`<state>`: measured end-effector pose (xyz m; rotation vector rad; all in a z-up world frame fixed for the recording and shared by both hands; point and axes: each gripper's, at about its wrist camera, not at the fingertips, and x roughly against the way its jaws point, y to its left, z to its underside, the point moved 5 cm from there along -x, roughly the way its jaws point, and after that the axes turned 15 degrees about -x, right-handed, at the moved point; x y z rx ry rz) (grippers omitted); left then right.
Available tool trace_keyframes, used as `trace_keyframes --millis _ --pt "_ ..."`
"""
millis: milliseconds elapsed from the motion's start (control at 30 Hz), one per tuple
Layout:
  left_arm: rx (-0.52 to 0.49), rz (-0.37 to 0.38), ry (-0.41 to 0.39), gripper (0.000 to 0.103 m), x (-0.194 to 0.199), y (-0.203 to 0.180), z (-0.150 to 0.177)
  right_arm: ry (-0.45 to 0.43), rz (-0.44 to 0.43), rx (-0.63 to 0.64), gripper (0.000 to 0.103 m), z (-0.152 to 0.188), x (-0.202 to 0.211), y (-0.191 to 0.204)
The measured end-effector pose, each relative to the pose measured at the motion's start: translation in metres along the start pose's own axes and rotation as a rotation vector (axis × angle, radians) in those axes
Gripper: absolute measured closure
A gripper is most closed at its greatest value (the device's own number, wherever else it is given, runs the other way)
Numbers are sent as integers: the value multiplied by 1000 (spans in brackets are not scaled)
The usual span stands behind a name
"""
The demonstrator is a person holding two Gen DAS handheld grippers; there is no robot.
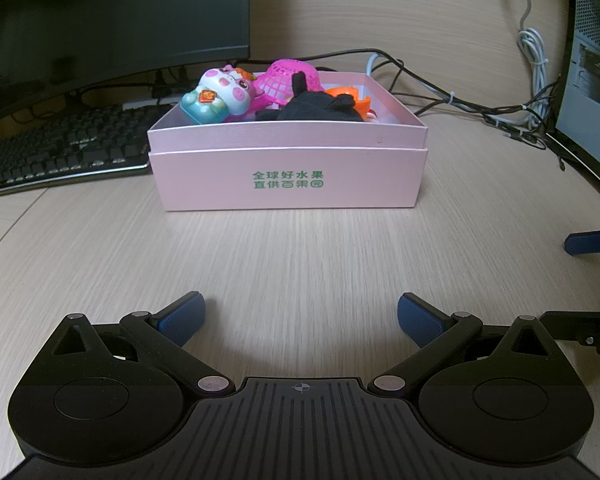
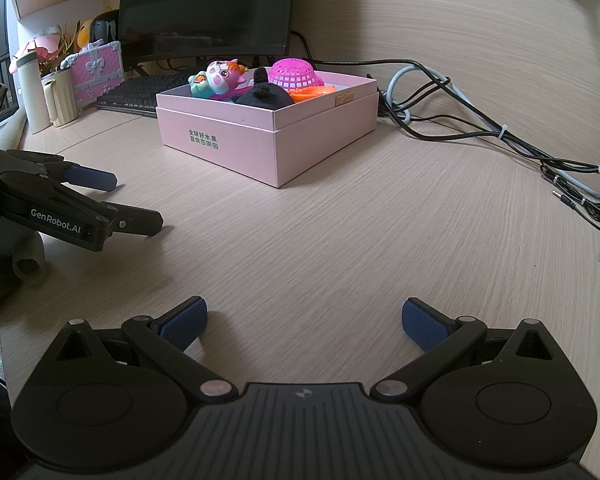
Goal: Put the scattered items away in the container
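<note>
The pink box point(image 1: 288, 176) stands on the tabletop point(image 1: 300, 256), ahead of both tools and well apart from them. Inside it lie a cartoon pig toy point(image 1: 220, 94), a magenta mesh basket point(image 1: 290, 78), a black plush item point(image 1: 320, 108) and an orange plastic piece point(image 1: 350, 96). The left hand-held gripper point(image 1: 301, 316) is spread wide and empty. The right hand-held gripper point(image 2: 304, 320) is likewise spread wide, holding nothing. A keyboard point(image 1: 60, 148) sits left of the box.

Our left gripper point(image 1: 301, 316) with matte black linkage arms, silver round pivot pins, blue textured finger pads point(image 1: 184, 317), ribbed black housing, our right gripper point(image 2: 305, 319) built the same, white "GenRobot.AI" lettering on the left one's side
</note>
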<state>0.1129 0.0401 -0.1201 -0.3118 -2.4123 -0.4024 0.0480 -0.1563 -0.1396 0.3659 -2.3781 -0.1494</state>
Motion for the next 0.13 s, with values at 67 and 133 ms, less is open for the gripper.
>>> trace_keyframes --millis 67,133 --pt "0 0 0 0 0 0 0 0 0 0 0 0 0 0" --pt "1 2 -1 0 0 1 0 0 0 0 0 0 0 0"
